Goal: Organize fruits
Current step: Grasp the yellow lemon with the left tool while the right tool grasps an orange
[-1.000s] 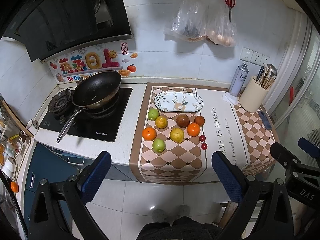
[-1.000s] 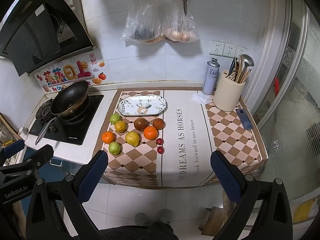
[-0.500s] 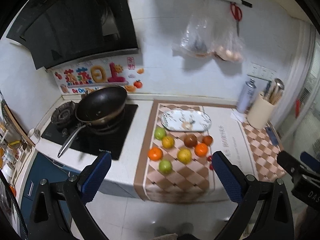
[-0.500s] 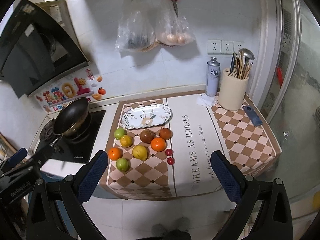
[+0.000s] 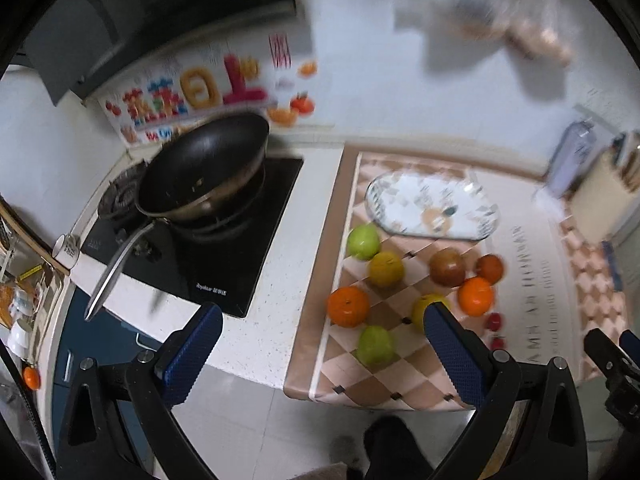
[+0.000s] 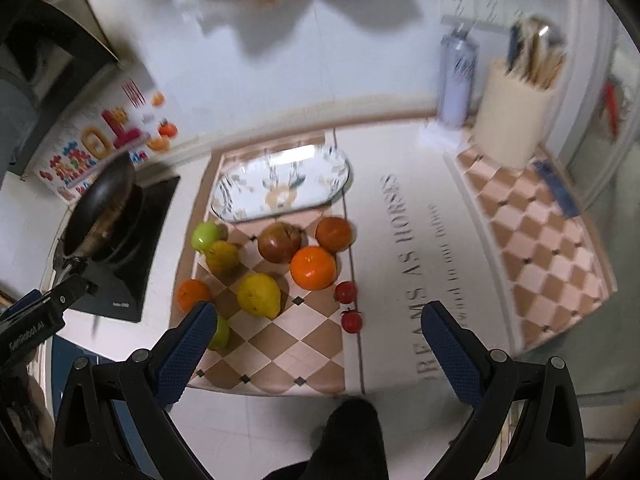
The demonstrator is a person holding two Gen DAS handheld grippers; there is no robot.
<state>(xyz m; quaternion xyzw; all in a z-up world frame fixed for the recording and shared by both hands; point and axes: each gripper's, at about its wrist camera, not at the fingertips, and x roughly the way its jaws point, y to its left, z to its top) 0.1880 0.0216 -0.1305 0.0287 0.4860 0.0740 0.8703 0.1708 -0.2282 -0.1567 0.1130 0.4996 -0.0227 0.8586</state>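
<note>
— Kitchen counter, left wrist view: what's on the checkered mat [image 5: 400, 364]?
— Fruits [image 5: 404, 280] clustered just before an oval plate [image 5: 434, 210]; wok [image 5: 202, 174] on the stove. Left gripper [image 5: 320, 356] gapes wide, holding nothing.
— Right wrist view?
— Blurred, but right gripper [image 6: 320, 354] looks spread, empty, fruits beyond it; two small red ones [image 6: 348, 306], perhaps tomatoes.

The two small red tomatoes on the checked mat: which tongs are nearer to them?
Right. The right tongs hang open just in front of the two small red tomatoes; the left tongs, also open, sit further left, before the oranges.
</note>
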